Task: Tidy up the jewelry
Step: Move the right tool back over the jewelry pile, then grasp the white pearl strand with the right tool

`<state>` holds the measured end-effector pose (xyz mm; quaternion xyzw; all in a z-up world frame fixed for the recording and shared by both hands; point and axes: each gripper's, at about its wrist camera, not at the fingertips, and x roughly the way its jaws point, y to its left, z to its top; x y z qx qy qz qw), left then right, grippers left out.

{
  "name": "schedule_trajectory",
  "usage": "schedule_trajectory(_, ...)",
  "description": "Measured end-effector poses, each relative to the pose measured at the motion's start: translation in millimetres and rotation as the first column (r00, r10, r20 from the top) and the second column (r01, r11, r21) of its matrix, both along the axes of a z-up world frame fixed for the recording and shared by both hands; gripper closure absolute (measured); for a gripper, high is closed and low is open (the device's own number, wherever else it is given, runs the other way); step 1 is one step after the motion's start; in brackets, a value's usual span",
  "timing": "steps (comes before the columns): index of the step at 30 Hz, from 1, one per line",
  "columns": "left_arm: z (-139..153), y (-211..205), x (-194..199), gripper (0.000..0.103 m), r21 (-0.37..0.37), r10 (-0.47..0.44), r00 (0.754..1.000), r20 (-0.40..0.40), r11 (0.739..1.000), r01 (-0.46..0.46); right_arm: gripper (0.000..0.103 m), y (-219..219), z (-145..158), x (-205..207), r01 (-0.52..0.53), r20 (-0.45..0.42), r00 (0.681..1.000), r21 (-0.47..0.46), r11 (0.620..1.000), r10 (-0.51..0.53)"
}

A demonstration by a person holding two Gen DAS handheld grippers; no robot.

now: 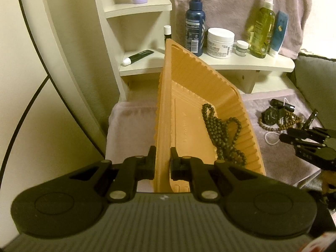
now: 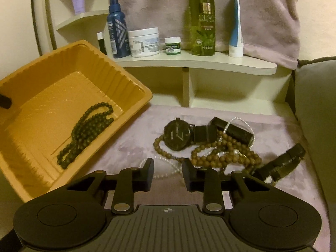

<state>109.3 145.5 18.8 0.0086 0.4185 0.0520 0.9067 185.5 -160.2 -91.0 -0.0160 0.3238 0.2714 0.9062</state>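
An orange ribbed tray (image 1: pixel 189 79) stands tilted, and my left gripper (image 1: pixel 162 153) is shut on its near rim. A dark bead necklace (image 1: pixel 218 130) lies inside the tray (image 2: pixel 52 63), heaped toward the lower side (image 2: pixel 88 130). On the lilac towel lies a pile: a black watch (image 2: pixel 178 135), a brown bead strand (image 2: pixel 216 155), a white pearl strand (image 2: pixel 163 158) and a black tube (image 2: pixel 233 130). My right gripper (image 2: pixel 168 166) hangs low over the near edge of the pile, open, with the pearl strand lying between its fingers. It also shows at the right of the left wrist view (image 1: pixel 286 134).
A cream corner shelf (image 2: pixel 210 63) behind the pile carries a blue spray bottle (image 2: pixel 116 27), a white jar (image 2: pixel 143 42), an olive oil bottle (image 2: pixel 202 19) and a tube (image 2: pixel 236 25). A grey cushion (image 2: pixel 315 109) borders the right. Another dark strap piece (image 2: pixel 283 161) lies at the pile's right.
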Motion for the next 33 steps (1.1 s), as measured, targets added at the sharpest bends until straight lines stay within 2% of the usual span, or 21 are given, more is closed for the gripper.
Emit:
schedule_trajectory(4,0,1,0,0.093,-0.001,0.003,1.000,-0.003,1.000,-0.003,0.074,7,-8,13,0.039,-0.046,0.998,-0.020,0.999,-0.040)
schedule_trajectory(9,0,2,1,0.093,-0.005,0.008,1.000,-0.006,1.000,-0.008,0.074,16,-13,12,0.066,-0.028,0.997,-0.067,0.996,-0.068)
schedule_trajectory(10,0,2,1,0.093,-0.005,0.008,1.000,-0.006,1.000,-0.008,0.075,17,-13,10,0.070,-0.024,0.997,-0.075,0.995,-0.072)
schedule_trajectory(14,0,2,1,0.093,-0.006,0.010,1.000,-0.006,1.000,-0.010,0.095,17,-13,4,0.055,-0.009,0.998,-0.095,0.994,-0.056)
schedule_trajectory(17,0,2,1,0.093,-0.006,0.009,1.000,-0.005,1.000,-0.009,0.101,14,-10,3,0.049,-0.012,0.999,-0.092,0.995,-0.050)
schedule_trajectory(24,0,2,1,0.093,-0.008,0.009,1.000,-0.002,1.000,-0.009,0.101,-2,11,-16,0.021,0.010,1.000,-0.040,0.999,-0.020)
schedule_trajectory(33,0,1,1,0.093,-0.009,0.010,1.000,0.003,1.000,-0.010,0.101,-28,58,-26,0.010,0.062,0.998,0.080,0.997,-0.015)
